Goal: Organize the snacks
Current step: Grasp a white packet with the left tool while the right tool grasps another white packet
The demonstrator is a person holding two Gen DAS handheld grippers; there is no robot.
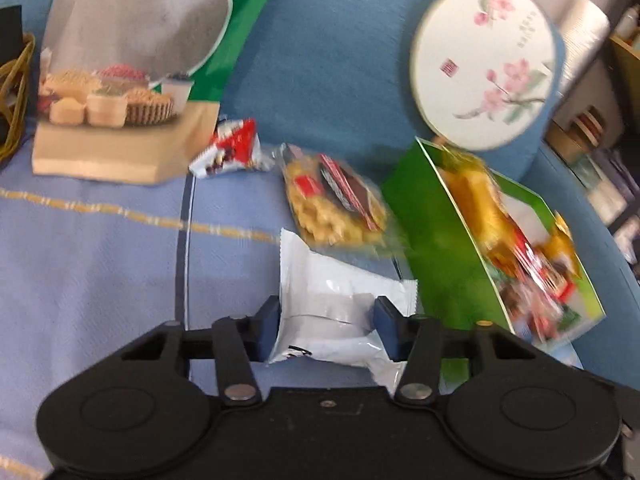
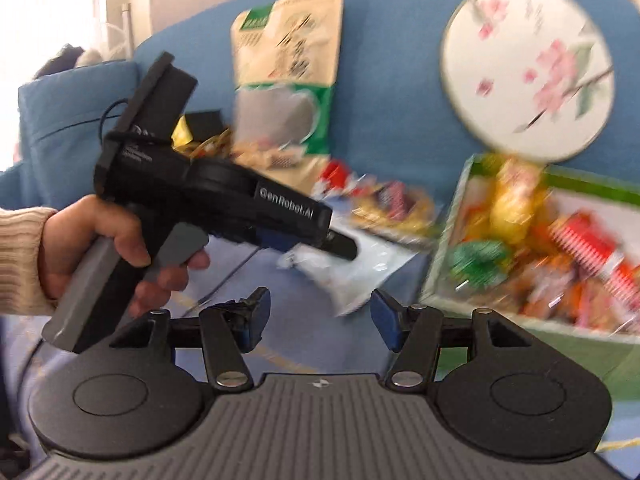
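While the big green and tan snack bag (image 1: pixel 132 60) leans against the blue sofa back (image 1: pixel 340 40) at the far left, the left gripper (image 1: pixel 326 330) has its blue pads on either side of a white packet (image 1: pixel 336 300) on the pale blue cloth (image 1: pixel 88 248), pressing its two sides. Beyond it lie a small red and white wrapper (image 1: pixel 234 148) and a clear pack of yellow crackers (image 1: pixel 336 200), then the green snack box (image 1: pixel 444 240) full of sweets, below a round floral fan (image 1: pixel 484 68). In the right wrist view a hand (image 2: pixel 100 256) grips the left tool's handle, and the right gripper (image 2: pixel 320 316) stands wide with nothing between its pads.
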